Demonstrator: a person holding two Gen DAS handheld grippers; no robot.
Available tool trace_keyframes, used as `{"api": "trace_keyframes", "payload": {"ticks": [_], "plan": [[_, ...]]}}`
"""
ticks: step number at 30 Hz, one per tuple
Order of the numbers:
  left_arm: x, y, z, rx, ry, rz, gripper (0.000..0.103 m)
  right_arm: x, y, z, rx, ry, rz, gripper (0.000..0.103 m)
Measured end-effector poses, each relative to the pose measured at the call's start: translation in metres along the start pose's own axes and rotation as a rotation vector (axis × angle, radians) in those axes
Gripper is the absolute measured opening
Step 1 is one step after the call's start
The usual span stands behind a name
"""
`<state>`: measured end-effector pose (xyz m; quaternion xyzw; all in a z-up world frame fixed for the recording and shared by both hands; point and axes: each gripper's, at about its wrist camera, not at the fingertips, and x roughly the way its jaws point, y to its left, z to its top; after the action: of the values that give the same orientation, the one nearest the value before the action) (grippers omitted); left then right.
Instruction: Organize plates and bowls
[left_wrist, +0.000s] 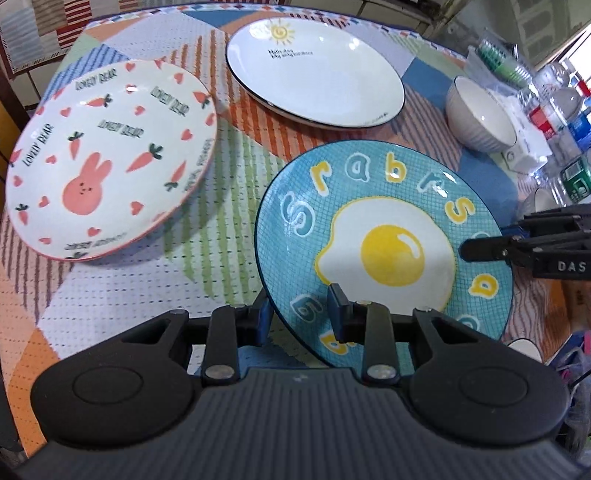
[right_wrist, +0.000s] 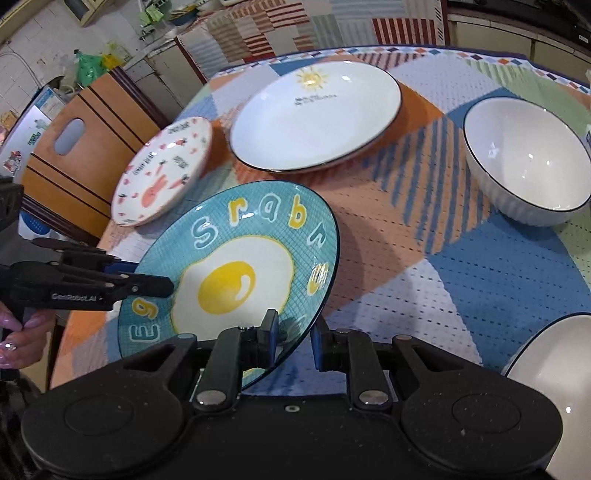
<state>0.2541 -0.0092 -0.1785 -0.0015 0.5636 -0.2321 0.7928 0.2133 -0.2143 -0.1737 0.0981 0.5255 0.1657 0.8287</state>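
Note:
A blue plate (left_wrist: 388, 254) with a fried egg and letters painted on it hangs tilted above the patchwork tablecloth (left_wrist: 221, 177). My left gripper (left_wrist: 301, 314) is shut on its near rim. In the right wrist view, my right gripper (right_wrist: 294, 338) is shut on the rim of the same blue plate (right_wrist: 229, 277), opposite the left one. A bunny-and-carrot plate (left_wrist: 107, 158) lies at the left, also seen from the right wrist (right_wrist: 162, 173). A white plate with a sun (left_wrist: 314, 74) lies at the back. A white ribbed bowl (right_wrist: 528, 162) stands at the right.
A second white bowl (right_wrist: 546, 354) shows at the lower right edge. Bottles and plastic clutter (left_wrist: 554, 110) crowd the table's right side. A wooden chair (right_wrist: 74, 147) stands past the table's left edge. A person's hand (right_wrist: 18, 339) holds the left gripper's handle.

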Motion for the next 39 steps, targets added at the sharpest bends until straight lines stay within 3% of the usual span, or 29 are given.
{"api": "trace_keyframes", "payload": {"ticks": [5,9,15,16,18,20,26,30,39], "plan": [[0.011,-0.008,-0.004,0.021,-0.012,0.029,0.029,0.012,-0.006,-0.005,-0.024,-0.051,-0.040,0.024],[0.013,-0.017,-0.008,0.058,-0.018,0.073,0.029,0.023,-0.003,-0.012,-0.030,-0.051,-0.090,0.031],[0.001,-0.012,-0.005,0.016,-0.017,0.055,0.029,0.018,0.012,-0.014,-0.054,-0.073,-0.183,0.034],[-0.007,-0.012,-0.006,0.019,-0.026,0.056,0.029,0.014,0.016,-0.014,-0.055,-0.077,-0.200,0.037],[-0.020,-0.012,-0.007,0.023,-0.043,0.036,0.033,0.005,0.021,-0.015,-0.048,-0.095,-0.221,0.056],[-0.032,-0.011,-0.008,0.030,-0.051,0.029,0.033,-0.005,0.029,-0.016,-0.049,-0.119,-0.235,0.060],[-0.066,-0.012,-0.020,0.070,-0.067,0.050,0.039,-0.038,0.057,-0.019,-0.039,-0.166,-0.194,0.063],[-0.094,-0.009,-0.026,0.091,-0.144,0.132,0.039,-0.063,0.082,-0.026,-0.007,-0.198,-0.140,0.064],[-0.150,0.012,-0.042,0.059,-0.226,0.141,0.042,-0.095,0.140,-0.036,-0.126,-0.241,-0.073,0.065]]}}
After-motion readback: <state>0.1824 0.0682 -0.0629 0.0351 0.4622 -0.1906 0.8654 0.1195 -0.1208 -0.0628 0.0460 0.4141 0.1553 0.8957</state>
